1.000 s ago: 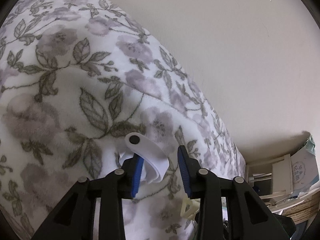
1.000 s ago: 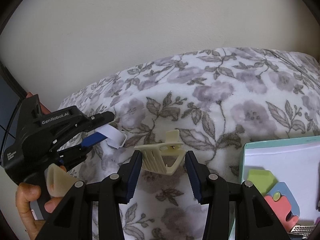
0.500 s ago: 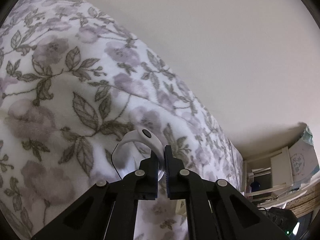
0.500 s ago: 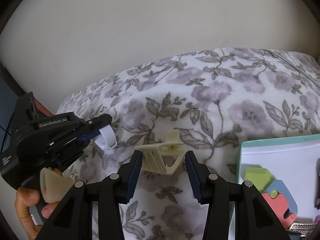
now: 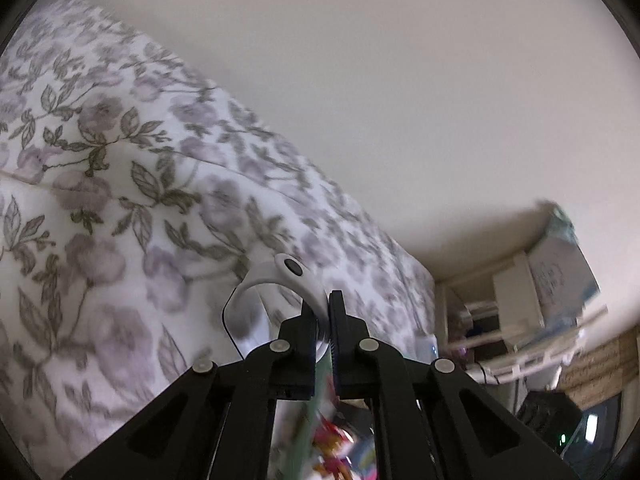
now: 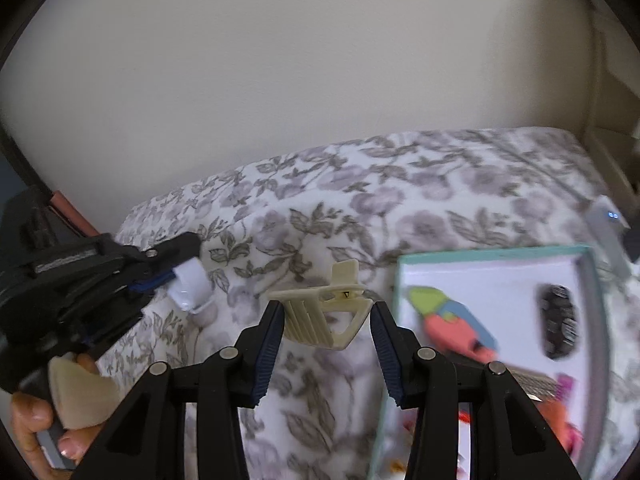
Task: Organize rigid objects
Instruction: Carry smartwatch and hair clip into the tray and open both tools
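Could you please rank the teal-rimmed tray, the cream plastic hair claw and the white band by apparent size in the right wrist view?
1. Teal-rimmed tray, though partly cut off.
2. Cream plastic hair claw, nearer the camera.
3. White band, partly hidden in the left gripper.

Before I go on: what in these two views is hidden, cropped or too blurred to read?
- Left wrist view: the white loop's clamped end sits hidden between the left hand-held gripper's fingers.
- Left wrist view: bright items below the fingers are motion-blurred.
- Right wrist view: the tray is smeared and cropped by the frame edge.
- Right wrist view: whether the right hand-held gripper touches the cream clip.
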The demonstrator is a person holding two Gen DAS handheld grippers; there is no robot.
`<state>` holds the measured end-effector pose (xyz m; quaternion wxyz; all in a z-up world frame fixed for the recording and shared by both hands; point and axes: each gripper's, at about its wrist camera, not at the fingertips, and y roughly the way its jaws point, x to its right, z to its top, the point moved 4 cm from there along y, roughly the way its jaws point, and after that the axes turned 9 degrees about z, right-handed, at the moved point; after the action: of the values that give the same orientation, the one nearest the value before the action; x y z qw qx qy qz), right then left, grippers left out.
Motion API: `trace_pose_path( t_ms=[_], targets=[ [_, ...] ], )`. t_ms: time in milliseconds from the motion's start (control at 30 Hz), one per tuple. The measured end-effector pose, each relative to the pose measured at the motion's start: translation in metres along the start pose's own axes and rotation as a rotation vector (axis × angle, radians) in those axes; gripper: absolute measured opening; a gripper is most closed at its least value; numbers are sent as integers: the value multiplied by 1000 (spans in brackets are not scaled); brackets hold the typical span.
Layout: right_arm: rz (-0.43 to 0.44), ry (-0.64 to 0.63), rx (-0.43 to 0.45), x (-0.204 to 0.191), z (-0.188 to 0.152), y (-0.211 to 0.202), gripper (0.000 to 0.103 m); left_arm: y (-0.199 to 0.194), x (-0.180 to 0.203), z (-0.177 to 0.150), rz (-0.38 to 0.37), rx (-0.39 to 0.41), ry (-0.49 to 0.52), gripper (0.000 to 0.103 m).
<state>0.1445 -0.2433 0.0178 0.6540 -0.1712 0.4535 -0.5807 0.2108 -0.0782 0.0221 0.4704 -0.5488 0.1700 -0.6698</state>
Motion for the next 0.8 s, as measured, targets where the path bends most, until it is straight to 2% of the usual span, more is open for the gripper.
trace_pose_path(
  t_ms=[167,367,533,800],
  targets=[
    [-57,-4,-4,13,-20,-39,48,-15,22,-40,-35,-34,72,6],
    [-156,45,-60,53,-55,-65,48,-8,34,-91,-69,-134,114,5],
    [-189,101,-122,80,-84,-72,48,5,50,-135,-66,-223,195,6],
    [-250,202,-235,116,-129,-70,48,22,49,-187,-22,-334,273,6]
  ],
)
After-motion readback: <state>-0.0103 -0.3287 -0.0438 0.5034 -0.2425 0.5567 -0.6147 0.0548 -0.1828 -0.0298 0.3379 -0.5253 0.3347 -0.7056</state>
